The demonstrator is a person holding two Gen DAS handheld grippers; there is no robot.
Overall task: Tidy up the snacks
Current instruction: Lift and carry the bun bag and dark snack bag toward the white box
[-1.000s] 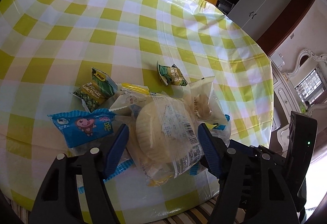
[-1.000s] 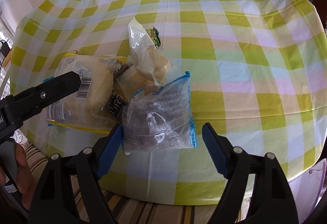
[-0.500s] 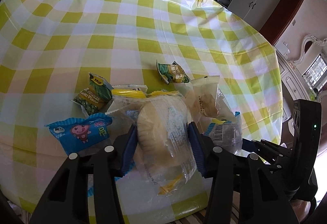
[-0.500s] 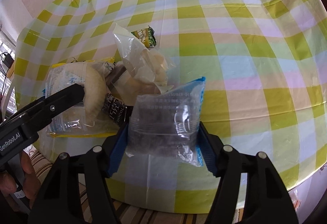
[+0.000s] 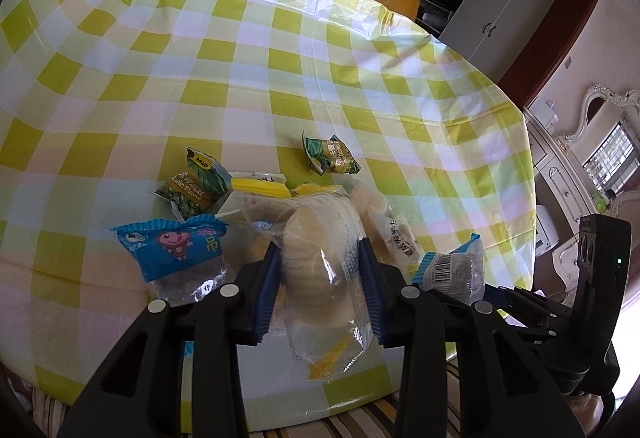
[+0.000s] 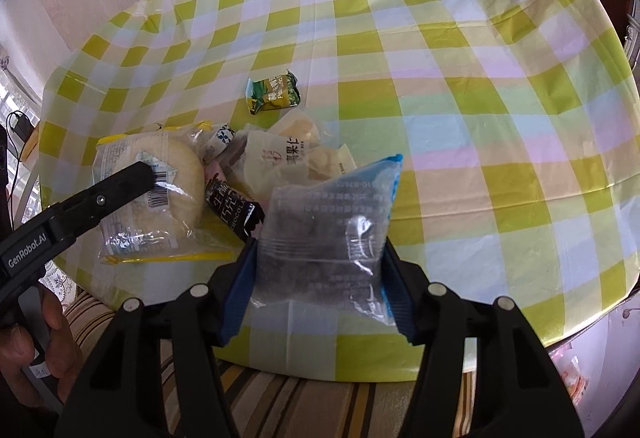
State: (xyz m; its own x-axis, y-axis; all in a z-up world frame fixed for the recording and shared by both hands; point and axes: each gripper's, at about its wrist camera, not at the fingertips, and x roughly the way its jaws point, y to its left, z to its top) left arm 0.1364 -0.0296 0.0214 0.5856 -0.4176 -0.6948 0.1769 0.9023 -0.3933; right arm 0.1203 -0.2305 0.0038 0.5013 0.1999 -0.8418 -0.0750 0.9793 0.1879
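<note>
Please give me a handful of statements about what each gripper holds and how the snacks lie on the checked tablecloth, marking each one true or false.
1. The left gripper has its jaws shut on the round pale bun in clear plastic wrap. True.
2. The right gripper is open and holds nothing. False: its jaws clamp the blue-edged clear packet with dark contents.
3. The small green and yellow sachet lies apart from the pile, farther out on the yellow and white checked tablecloth. True.
4. The blue packet with a pink cartoon face sits between the left jaws. False: it lies on the tablecloth beside them.
5. The black chocolate bar wrapper lies beside the bun. True.
</note>
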